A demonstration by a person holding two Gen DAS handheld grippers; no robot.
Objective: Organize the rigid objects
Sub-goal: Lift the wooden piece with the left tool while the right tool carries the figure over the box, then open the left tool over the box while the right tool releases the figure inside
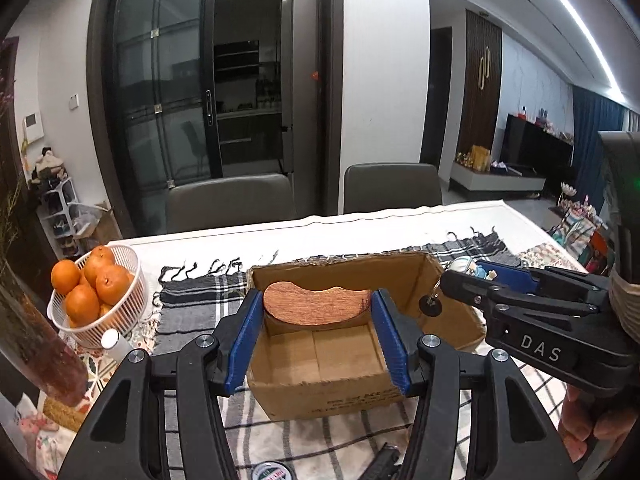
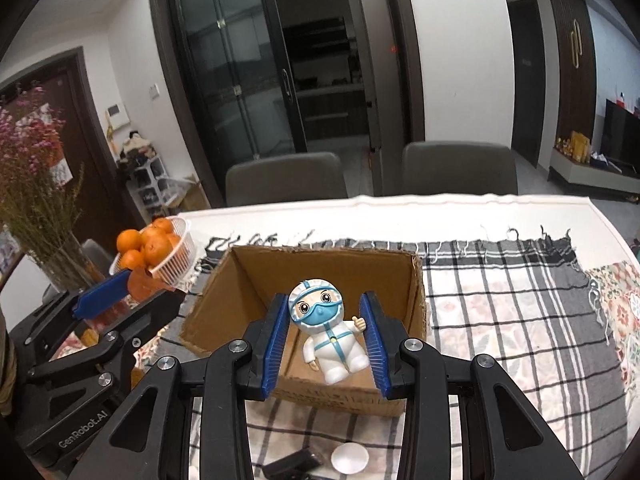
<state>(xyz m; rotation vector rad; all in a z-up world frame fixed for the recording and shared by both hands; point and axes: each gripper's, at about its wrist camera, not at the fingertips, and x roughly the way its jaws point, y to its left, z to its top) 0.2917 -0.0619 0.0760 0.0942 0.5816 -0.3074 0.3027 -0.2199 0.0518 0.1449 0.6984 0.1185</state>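
Note:
An open cardboard box (image 1: 450,276) stands on a checked cloth; it also shows in the right wrist view (image 2: 248,280). My left gripper (image 1: 318,342) is shut on a flat copper-brown wooden piece (image 1: 316,304) and holds it over the box. My right gripper (image 2: 329,338) is shut on a white and blue masked figurine (image 2: 326,328) above the box's near wall. The right gripper also shows in the left wrist view (image 1: 472,284), over the box's right side, with a small black disc (image 1: 430,305) hanging under it.
A white basket of oranges (image 1: 120,300) stands left of the box, beside a glass vase of dried flowers (image 2: 60,256). A black object (image 2: 292,464), a white round lid (image 2: 349,457) and a round tin (image 1: 272,472) lie on the cloth near me. Two grey chairs (image 2: 460,168) stand behind the table.

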